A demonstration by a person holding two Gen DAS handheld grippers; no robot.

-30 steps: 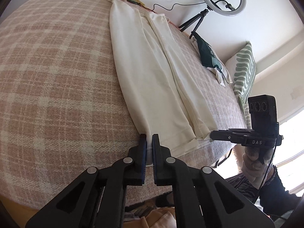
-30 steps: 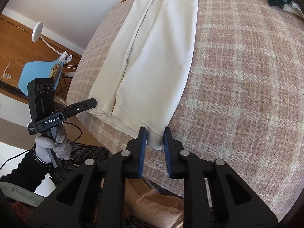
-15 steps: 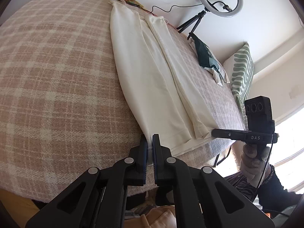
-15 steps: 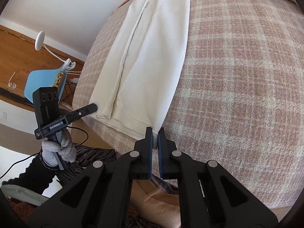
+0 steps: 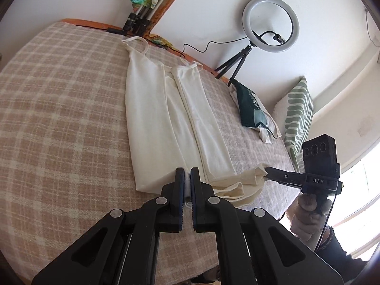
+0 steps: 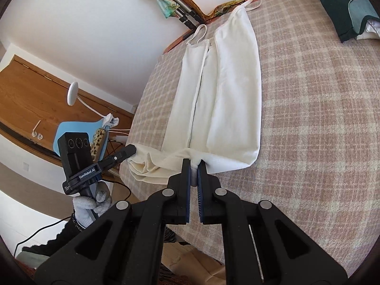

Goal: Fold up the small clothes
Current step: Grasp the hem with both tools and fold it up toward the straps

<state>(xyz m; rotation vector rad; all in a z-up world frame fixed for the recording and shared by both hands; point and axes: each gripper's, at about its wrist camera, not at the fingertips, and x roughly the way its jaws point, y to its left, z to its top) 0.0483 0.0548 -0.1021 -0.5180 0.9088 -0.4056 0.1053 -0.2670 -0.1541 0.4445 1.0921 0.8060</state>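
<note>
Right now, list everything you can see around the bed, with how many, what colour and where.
Camisole: one, cream, lying lengthwise on the bed, sides folded in, hem lifted.
Bedspread: one, pink and cream plaid, covering the bed.
Dark garment: one, dark green, near the pillow.
Pillow: one, white with green stripes, at the bed's far right edge.
Ring light: one, white on a black tripod, against the wall.
Chair: one, light blue, beside the bed.
Left tool: one, black, shut on the camisole hem.
Right tool: one, black, shut on the hem's other corner.
</note>
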